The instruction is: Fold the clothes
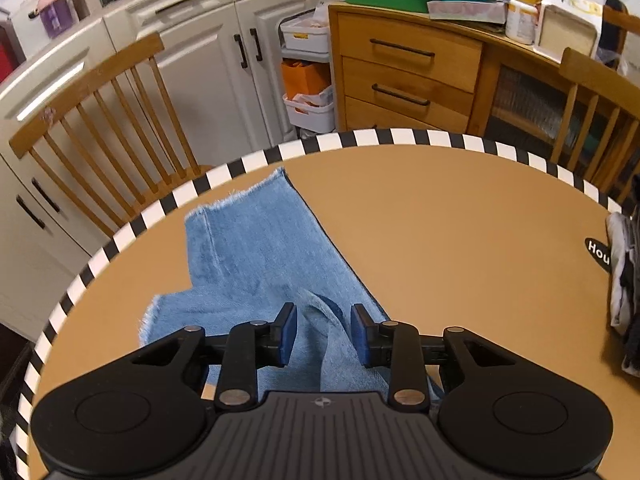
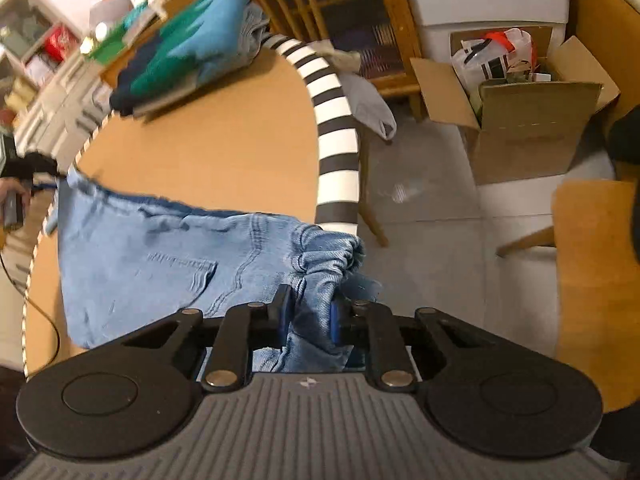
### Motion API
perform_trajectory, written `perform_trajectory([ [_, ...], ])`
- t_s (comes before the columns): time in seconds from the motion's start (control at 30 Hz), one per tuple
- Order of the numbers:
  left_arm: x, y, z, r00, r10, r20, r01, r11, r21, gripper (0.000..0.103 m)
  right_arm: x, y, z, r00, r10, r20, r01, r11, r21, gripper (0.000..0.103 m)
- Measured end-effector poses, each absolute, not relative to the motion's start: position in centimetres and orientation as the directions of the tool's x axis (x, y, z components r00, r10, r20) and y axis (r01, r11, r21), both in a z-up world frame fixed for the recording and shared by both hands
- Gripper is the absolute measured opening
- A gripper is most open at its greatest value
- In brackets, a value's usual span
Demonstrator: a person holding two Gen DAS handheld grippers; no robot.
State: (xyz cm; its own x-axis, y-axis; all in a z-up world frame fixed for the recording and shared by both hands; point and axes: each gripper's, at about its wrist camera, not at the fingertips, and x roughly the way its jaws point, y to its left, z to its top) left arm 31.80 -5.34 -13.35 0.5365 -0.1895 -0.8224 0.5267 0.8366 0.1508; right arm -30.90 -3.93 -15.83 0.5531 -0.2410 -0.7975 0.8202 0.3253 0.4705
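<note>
On one table (image 1: 440, 220), one pair of jeans (image 1: 256, 248), two tongs.

Round counter (image 1: 440, 220), tan top, rim banded in black and white stripes (image 2: 338, 148). Light-blue denim jeans (image 1: 256, 248) lie directly on it: frayed leg ends toward the far-left rim in the left wrist view, waistband end bunched at the rim in the right wrist view (image 2: 328, 256). A stack of folded clothes (image 2: 188, 44), blue and green on top, sits on the counter's far side; a dark-and-white garment pile (image 1: 624, 280) lies at the right edge beside a black oval label (image 1: 596, 254).
</note>
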Motion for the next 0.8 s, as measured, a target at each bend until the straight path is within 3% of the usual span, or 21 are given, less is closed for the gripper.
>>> perform_trajectory([
  [0.1, 32.0, -5.8, -12.9, 0.566, -0.174, -0.806, 0.538, 0.818, 0.202, 0.033, -31.4, -4.2, -16.0, 0.537, -0.232, -0.811, 0.839, 0.250, 0.484, 0.027],
  [0.17, 32.5, -5.9, -12.5, 0.557, -0.177, -0.812, 0.535, 0.824, 0.187, 0.034, -31.3, -4.3, -15.4, 0.484, -0.220, -0.847, 0.871, 0.218, 0.441, 0.051],
  [0.23, 33.1, -5.5, -11.6, 0.559, -0.202, -0.804, 0.534, 0.830, 0.163, 0.034, -30.6, -3.7, -13.4, 0.409, -0.271, -0.871, 0.900, 0.277, 0.337, 0.047],
  [0.3, 33.7, -5.3, -10.3, 0.581, -0.228, -0.781, 0.548, 0.820, 0.168, 0.037, -29.3, -2.5, -10.7, 0.283, -0.404, -0.870, 0.919, 0.375, 0.125, 0.049],
  [0.43, 35.1, -3.7, -7.7, 0.609, -0.292, -0.737, 0.601, 0.776, 0.190, 0.055, -24.6, -0.8, -5.9, 0.342, -0.516, -0.785, 0.847, 0.532, 0.019, 0.051],
  [0.6, 35.9, 0.0, -8.8, 0.528, -0.347, -0.775, 0.683, 0.716, 0.145, 0.069, -13.2, 0.1, -8.8, 0.531, -0.330, -0.781, 0.669, 0.728, 0.148, 0.053],
  [0.8, 36.5, 5.6, -12.7, 0.434, -0.349, -0.831, 0.760, 0.636, 0.130, 0.075, -3.6, 0.0, -15.6, 0.446, -0.263, -0.856, 0.654, 0.749, 0.111, 0.051],
])
